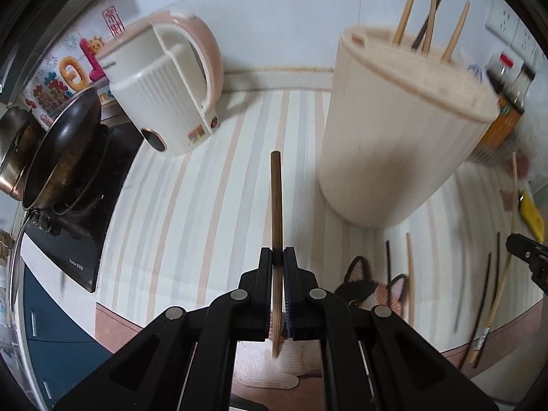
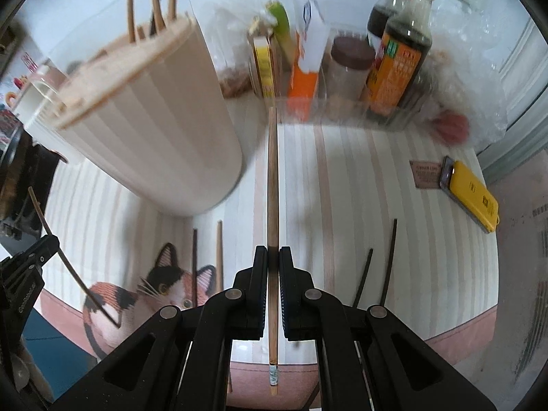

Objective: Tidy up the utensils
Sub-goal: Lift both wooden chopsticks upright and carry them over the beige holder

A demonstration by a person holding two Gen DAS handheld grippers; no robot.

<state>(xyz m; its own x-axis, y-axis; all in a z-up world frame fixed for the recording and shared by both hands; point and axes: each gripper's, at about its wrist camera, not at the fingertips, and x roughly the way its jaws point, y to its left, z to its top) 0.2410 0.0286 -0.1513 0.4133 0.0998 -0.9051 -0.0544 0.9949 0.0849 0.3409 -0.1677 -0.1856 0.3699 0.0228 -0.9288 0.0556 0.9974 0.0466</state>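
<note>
Left gripper [image 1: 278,257]: we see its fingers clenched on a brown bamboo chopstick [image 1: 276,202], which runs toward 12 o'clock above the striped mat.

Right gripper [image 2: 273,255]: fingers clenched on a lighter bamboo chopstick [image 2: 272,178], pointing to 12 o'clock; its lower end (with a small pale label) shows below the fingers.

Holder [image 1: 400,130]: we note a cream ribbed utensil holder standing on the desk at 1 o'clock in the left view, 10 o'clock in the right view; four sticks [image 1: 406,12] rise from its slotted lid.

Loose chopsticks: two dark ones [image 2: 388,260] lie on the striped mat [image 2: 342,185] at 4 o'clock in the right view; a dark and a pale one [image 2: 218,257] lie near the holder's base, by the cat print [image 2: 161,284].

Surroundings: kettle [image 1: 164,82] and wok [image 1: 65,150] at 10 o'clock in the left view; sauce bottles [image 2: 399,58] and a yellow box [image 2: 472,195] at 1 to 3 o'clock in the right view.
</note>
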